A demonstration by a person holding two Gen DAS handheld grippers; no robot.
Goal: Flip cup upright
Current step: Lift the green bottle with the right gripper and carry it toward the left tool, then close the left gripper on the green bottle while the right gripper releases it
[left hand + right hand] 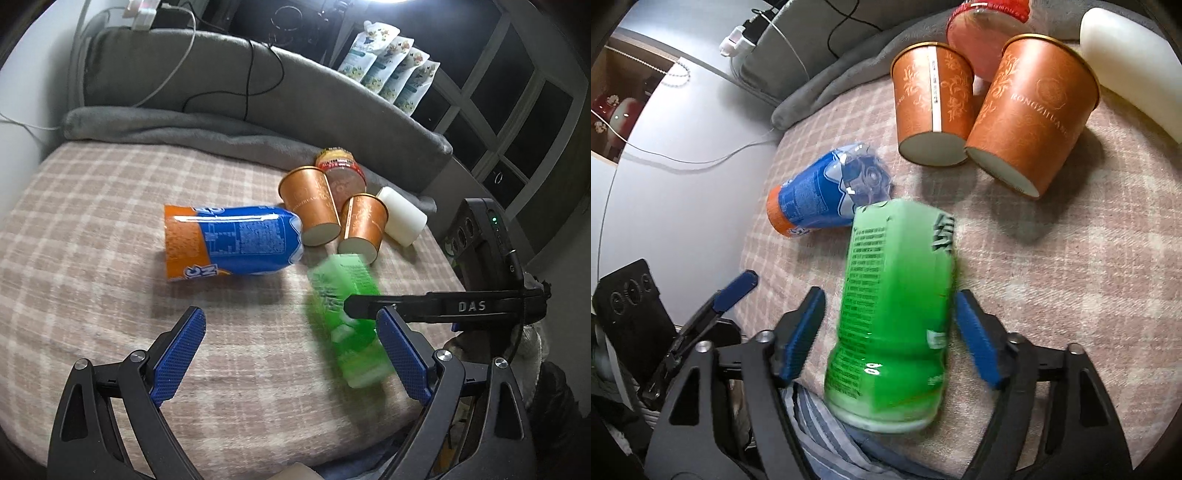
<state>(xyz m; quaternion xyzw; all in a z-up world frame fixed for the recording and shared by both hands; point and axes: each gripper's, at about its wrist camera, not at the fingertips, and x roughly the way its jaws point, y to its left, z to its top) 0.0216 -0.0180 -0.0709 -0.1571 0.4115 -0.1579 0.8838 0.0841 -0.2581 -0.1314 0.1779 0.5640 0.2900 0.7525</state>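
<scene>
A green plastic cup point(897, 314) lies between the open blue pads of my right gripper point(890, 321), blurred, with gaps on both sides. It also shows in the left wrist view point(343, 314), where a right finger point(424, 301) crosses it. A blue and orange cup point(232, 240) lies on its side on the checked blanket point(92, 229). Two orange paper cups point(314, 206) point(364, 227) lie on their sides behind. My left gripper point(291, 343) is open and empty, near the blanket's front edge.
A red-lidded jar point(341, 170) and a white cylinder point(402, 216) lie behind the orange cups. A grey cushion point(258, 92) with cables runs along the back. A black device point(480, 236) stands at the right edge.
</scene>
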